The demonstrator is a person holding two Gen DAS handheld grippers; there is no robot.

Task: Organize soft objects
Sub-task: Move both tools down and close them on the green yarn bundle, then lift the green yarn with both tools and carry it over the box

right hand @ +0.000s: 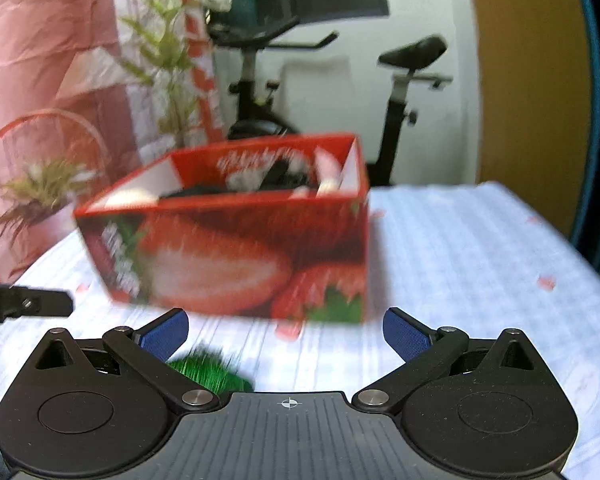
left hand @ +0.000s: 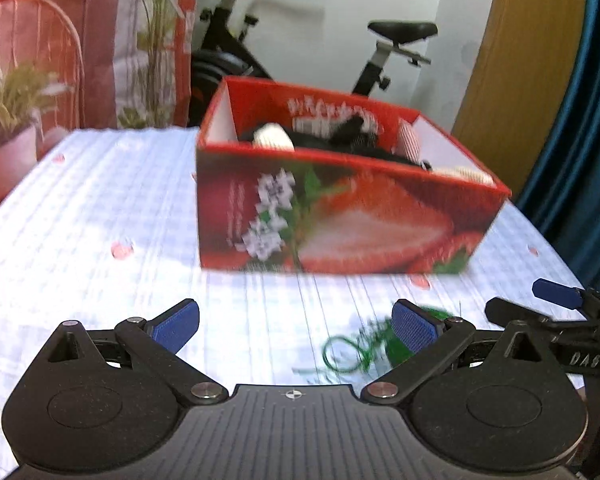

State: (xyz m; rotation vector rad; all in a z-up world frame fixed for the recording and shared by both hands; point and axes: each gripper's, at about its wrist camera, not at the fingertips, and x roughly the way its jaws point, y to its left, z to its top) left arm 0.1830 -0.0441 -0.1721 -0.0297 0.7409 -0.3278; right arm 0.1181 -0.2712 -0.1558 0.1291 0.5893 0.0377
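Note:
A red strawberry-print box (left hand: pixel 340 216) stands on the white checked cloth (left hand: pixel 100 216), holding several black, white and striped soft items (left hand: pixel 340 136). It also shows in the right wrist view (right hand: pixel 236 248). A green fuzzy item with a curly string (left hand: pixel 364 350) lies on the cloth by my left gripper's right finger; it shows in the right wrist view (right hand: pixel 212 372) by the left finger. My left gripper (left hand: pixel 296 326) is open and empty. My right gripper (right hand: pixel 286 334) is open and empty. The right gripper's finger (left hand: pixel 556 294) shows at the right edge of the left wrist view.
An exercise bike (left hand: pixel 300 40) stands behind the table. Potted plants (left hand: pixel 12 108) and a red wire basket (right hand: pixel 40 160) stand at the back left. A wooden door (left hand: pixel 520 40) and blue curtain (left hand: pixel 580 120) are at the right.

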